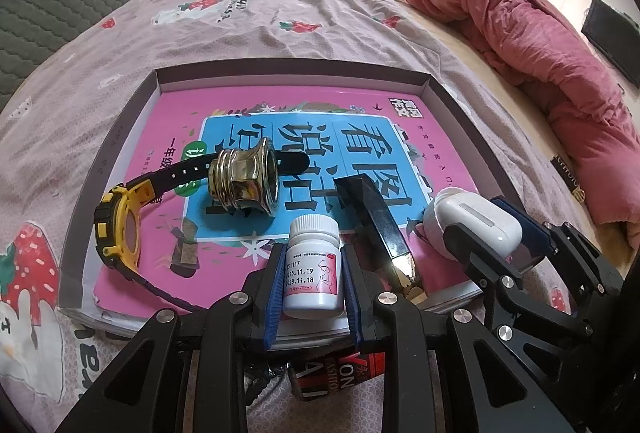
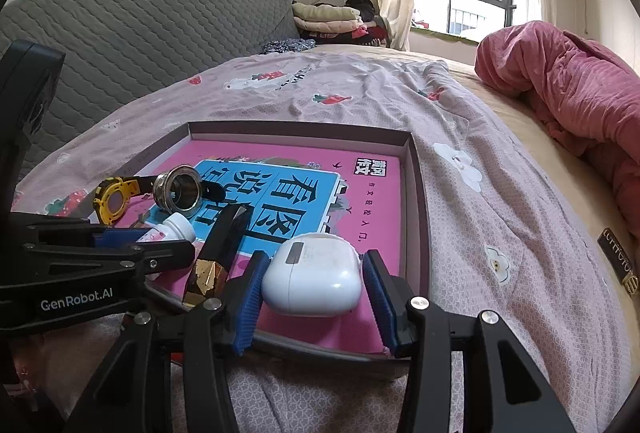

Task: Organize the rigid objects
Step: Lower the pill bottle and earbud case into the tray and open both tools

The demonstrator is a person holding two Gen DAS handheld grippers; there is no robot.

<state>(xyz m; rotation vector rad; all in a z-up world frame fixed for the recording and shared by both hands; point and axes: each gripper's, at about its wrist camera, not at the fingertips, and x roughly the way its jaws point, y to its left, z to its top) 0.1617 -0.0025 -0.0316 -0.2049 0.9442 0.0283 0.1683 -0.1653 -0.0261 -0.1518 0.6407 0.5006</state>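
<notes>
A shallow cardboard tray (image 1: 280,67) on the bed holds a pink book (image 1: 320,109). On the book lie a yellow-and-black watch (image 1: 120,229), a chrome threaded fitting (image 1: 244,181) and a black-and-gold bar (image 1: 380,229). My left gripper (image 1: 314,273) is shut on a white pill bottle (image 1: 314,265) at the tray's near edge, blue pads on both sides. My right gripper (image 2: 314,281) is shut on a white earbud case (image 2: 314,275) resting on the book's near right corner. In the right wrist view the left gripper (image 2: 168,237) and pill bottle (image 2: 176,227) show at the left.
The tray (image 2: 304,127) sits on a strawberry-print sheet (image 2: 500,233). A rolled pink quilt (image 1: 540,33) lies to the right, a grey quilted headboard (image 2: 140,21) to the left. A red-and-black printed box (image 1: 340,373) lies under the left gripper. Folded clothes (image 2: 332,17) are stacked far back.
</notes>
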